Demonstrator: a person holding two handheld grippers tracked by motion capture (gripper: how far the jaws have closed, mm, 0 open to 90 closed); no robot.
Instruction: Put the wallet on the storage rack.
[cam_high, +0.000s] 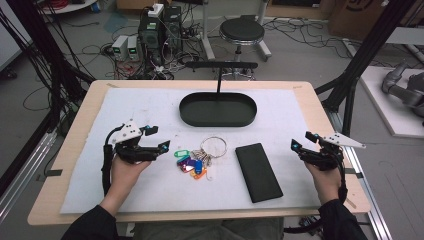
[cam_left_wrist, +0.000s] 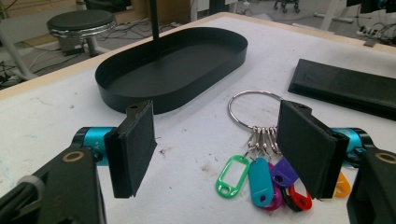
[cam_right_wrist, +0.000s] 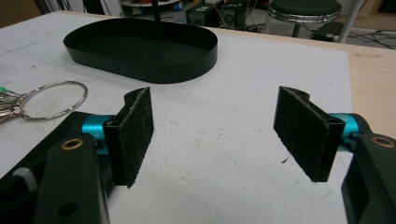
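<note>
On the surface (cam_high: 125, 107), left gripper (cam_high: 156, 138) gapes empty, low beside the keys (cam_high: 197, 159); right gripper (cam_high: 301, 140) likewise wide, empty, well apart.

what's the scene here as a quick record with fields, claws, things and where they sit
surface: white mat on a wooden table
left claw: open, just left of the keys, holding nothing
right claw: open, right of the slab, holding nothing
keys: coloured tags on a metal ring, mid mat
slab: flat black, right of the keys
tray: black oval, empty, behind the keys, a thin post rising from it
</note>
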